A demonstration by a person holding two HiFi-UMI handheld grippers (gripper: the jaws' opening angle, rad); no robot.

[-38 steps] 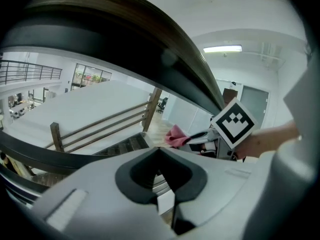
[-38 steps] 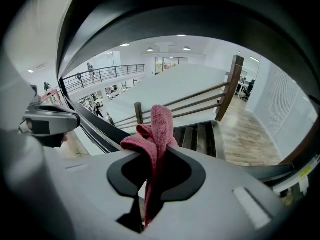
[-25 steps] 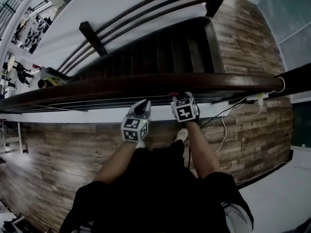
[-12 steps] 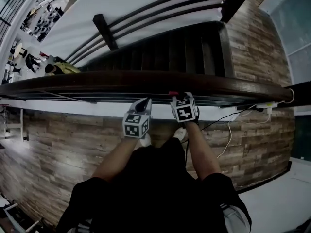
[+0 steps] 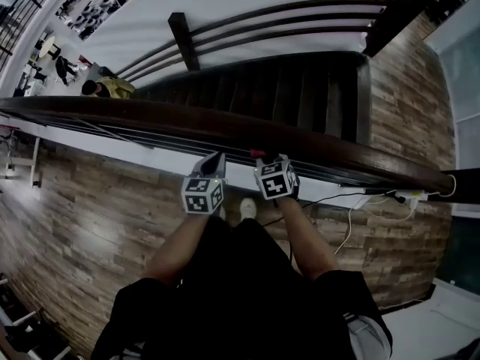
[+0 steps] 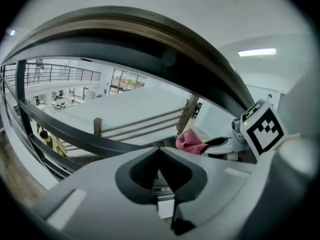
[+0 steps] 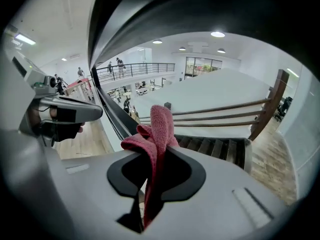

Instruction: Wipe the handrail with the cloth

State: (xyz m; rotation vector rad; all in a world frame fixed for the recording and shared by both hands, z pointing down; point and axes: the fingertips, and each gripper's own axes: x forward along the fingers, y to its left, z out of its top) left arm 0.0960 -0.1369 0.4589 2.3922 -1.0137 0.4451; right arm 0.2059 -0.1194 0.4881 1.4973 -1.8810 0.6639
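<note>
Left gripper (image 5: pixel 215 159): my jaws are pressed together and nothing is in them. I am pointing up at the rail, just beside my other gripper.
Right gripper (image 5: pixel 262 159): my jaws are squeezed tight on the cloth (image 7: pixel 156 130).
Cloth: it is red and fuzzy (like a little towel). It is bunched up, and it pokes out of the top of my right jaws. It is just under the near edge of the handrail (image 5: pixel 225 130). I cannot tell if it touches the rail.
Handrail: it is dark, shiny wood. It runs all the way across in front of me, from left to right. Thin dark bars run along under it.
Stairs (image 5: pixel 300 88): they are dark and go down on the far side of the rail.
Floor (image 5: pixel 90 223): it is made of brown wood planks, and I am standing on it. My white shoe (image 5: pixel 247 208) peeks out between my arms.
Cable (image 5: pixel 351 217): it is white and lies on the floor on my right.
</note>
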